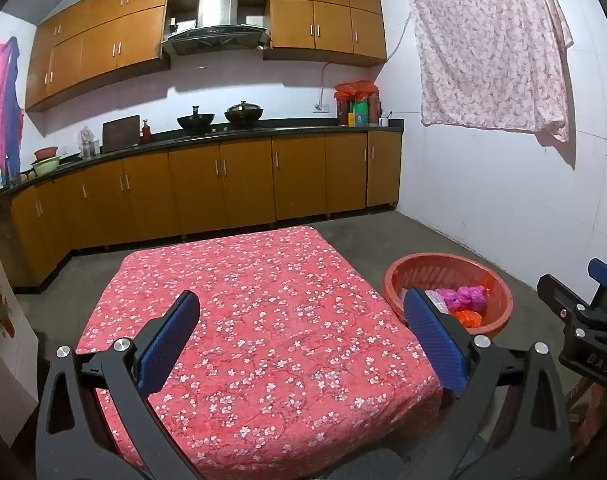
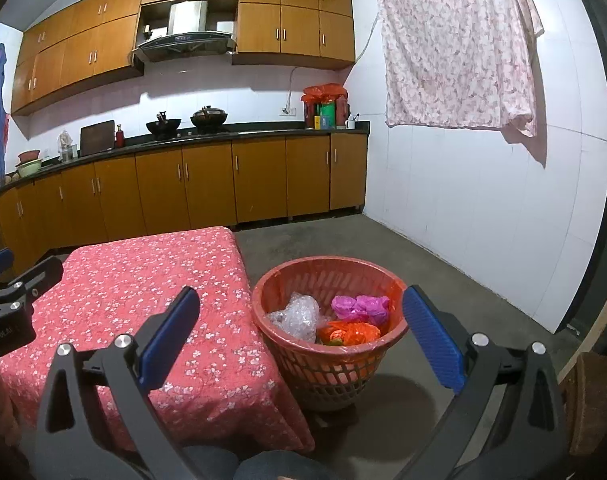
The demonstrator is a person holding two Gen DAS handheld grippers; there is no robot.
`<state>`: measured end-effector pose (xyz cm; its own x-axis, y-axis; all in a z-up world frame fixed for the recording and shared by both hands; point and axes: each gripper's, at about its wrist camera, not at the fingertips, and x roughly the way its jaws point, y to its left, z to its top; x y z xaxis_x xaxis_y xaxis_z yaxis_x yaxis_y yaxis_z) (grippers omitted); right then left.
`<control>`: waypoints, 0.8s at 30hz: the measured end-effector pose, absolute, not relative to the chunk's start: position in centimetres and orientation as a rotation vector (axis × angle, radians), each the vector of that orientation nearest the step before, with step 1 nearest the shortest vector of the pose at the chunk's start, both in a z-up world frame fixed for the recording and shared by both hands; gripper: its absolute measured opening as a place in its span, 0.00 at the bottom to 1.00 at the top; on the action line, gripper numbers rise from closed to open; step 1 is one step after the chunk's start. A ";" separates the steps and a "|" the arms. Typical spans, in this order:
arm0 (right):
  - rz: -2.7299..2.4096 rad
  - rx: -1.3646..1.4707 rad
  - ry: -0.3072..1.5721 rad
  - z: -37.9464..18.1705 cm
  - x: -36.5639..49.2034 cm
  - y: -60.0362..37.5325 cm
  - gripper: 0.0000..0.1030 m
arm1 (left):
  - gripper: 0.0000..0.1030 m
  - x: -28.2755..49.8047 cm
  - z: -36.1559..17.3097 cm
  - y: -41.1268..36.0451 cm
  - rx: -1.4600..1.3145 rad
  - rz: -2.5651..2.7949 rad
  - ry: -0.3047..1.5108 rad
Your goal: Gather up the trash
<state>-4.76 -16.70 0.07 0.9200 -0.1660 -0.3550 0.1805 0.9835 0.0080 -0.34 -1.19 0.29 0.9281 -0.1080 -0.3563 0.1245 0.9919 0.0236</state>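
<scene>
Trash (image 2: 351,318) lies in the red basket (image 2: 263,304) on the floor, right of the table (image 1: 263,320); left gripper (image 1: 301,344) and right gripper (image 2: 301,340), both spread apart and empty, hover near; cabinets (image 1: 223,184) stand far

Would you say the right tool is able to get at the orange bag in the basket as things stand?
Probably yes: the right tool is open and empty, and the orange bag lies uncovered on top in the open basket.

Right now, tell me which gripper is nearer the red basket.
Right. The right gripper hangs just before the red basket; the left gripper is over the tablecloth, basket to its right.
</scene>
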 end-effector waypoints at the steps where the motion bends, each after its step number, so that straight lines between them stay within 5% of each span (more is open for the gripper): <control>1: -0.179 0.041 0.361 0.0 -4.7 -16.7 0.96 | 0.98 -0.3 0.3 -1.2 0.046 -0.119 0.363; 24: -0.201 0.054 0.366 -0.1 -4.7 -17.2 0.96 | 0.98 -0.3 0.6 -1.2 0.041 -0.129 0.370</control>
<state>-4.72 -17.22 -0.11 0.9140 -0.1852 -0.3609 0.2048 0.9787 0.0165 -0.28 -1.18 0.59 0.9242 -0.1180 -0.3633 0.1329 0.9910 0.0162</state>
